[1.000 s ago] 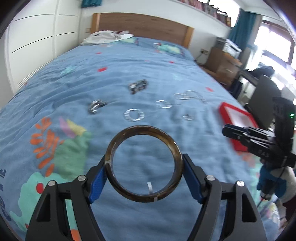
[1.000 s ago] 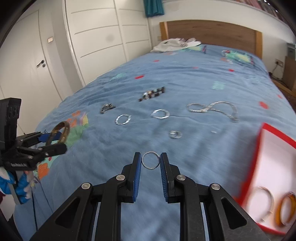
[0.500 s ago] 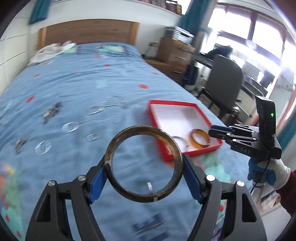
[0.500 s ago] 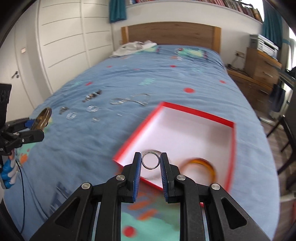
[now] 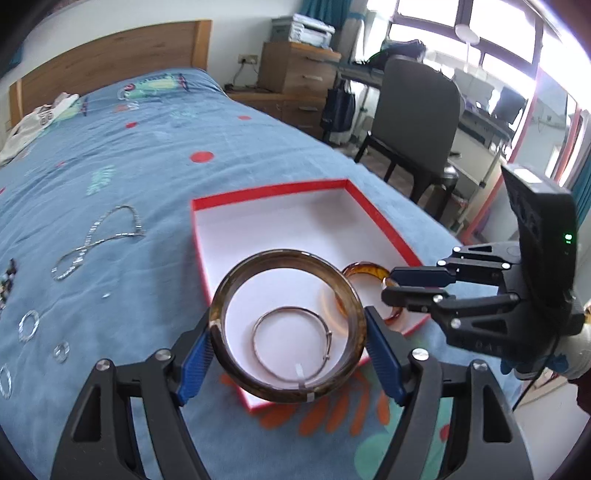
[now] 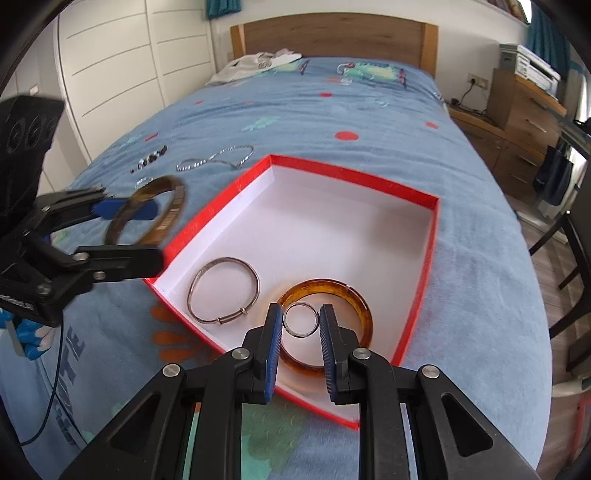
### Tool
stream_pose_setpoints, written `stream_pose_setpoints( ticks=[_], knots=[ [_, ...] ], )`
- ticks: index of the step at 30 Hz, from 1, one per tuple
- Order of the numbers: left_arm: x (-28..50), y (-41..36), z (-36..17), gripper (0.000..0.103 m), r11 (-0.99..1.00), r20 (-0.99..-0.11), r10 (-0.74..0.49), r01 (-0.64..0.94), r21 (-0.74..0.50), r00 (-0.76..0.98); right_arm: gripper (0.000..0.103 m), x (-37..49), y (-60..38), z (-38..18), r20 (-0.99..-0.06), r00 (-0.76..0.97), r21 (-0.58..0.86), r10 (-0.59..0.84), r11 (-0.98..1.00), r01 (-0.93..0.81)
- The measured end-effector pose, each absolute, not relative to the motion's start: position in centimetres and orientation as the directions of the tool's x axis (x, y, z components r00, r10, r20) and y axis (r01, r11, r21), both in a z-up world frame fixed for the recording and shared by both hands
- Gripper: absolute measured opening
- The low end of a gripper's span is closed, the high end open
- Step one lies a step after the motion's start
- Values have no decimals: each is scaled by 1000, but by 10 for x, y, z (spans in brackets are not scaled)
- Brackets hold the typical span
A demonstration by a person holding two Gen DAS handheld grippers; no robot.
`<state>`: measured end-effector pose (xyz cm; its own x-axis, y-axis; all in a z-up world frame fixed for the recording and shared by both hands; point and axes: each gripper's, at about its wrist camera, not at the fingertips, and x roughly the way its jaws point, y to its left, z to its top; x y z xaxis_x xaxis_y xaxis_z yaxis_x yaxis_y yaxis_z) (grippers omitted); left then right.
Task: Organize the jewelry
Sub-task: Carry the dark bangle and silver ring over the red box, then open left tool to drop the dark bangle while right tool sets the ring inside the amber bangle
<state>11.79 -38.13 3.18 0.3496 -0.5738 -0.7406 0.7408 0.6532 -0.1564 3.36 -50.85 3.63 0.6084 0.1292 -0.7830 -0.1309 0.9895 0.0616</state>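
1. Left gripper (image 5: 288, 347): blue pads clamp a dark brown bangle (image 5: 286, 326) across its width, carried above the near corner of the red box (image 5: 266, 194).
2. Right gripper (image 6: 301, 325): jaws narrow, pinching a small silver ring (image 6: 300, 319) above the near end of the red box, over the amber bangle.
3. Red box, white-lined, lidless, on the bed: holds an amber bangle (image 6: 328, 295) and a thin silver bangle (image 6: 223, 295), side by side at its near end; the far part is bare.
4. Progress, as judged: two pieces stored, two more held over the box and not yet released.
5. Left of the box, loose on the bedspread (image 6: 369, 110): a silver chain (image 6: 218, 158), a dark beaded piece (image 6: 149, 160), several small silver rings (image 5: 29, 325).
6. Beyond the box: wooden headboard (image 6: 332, 35), white garment (image 6: 255, 64), white wardrobe (image 6: 118, 74); to its right, wooden drawers (image 5: 295, 70), office chair (image 5: 417, 107), desk, bright windows.
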Motion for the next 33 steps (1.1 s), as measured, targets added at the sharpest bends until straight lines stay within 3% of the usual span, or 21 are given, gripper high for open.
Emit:
stream_pose_setpoints(
  ticks=[18, 33],
  knots=[
    [137, -429, -19, 74, 552, -845, -448, 834, -6, 291, 21, 67, -504, 7, -890, 443, -44, 107, 947, -317],
    [149, -436, -24, 75, 531, -842, -443, 847, 31, 308, 23, 73, -508, 6, -908, 408, -69, 96, 926, -372]
  ],
)
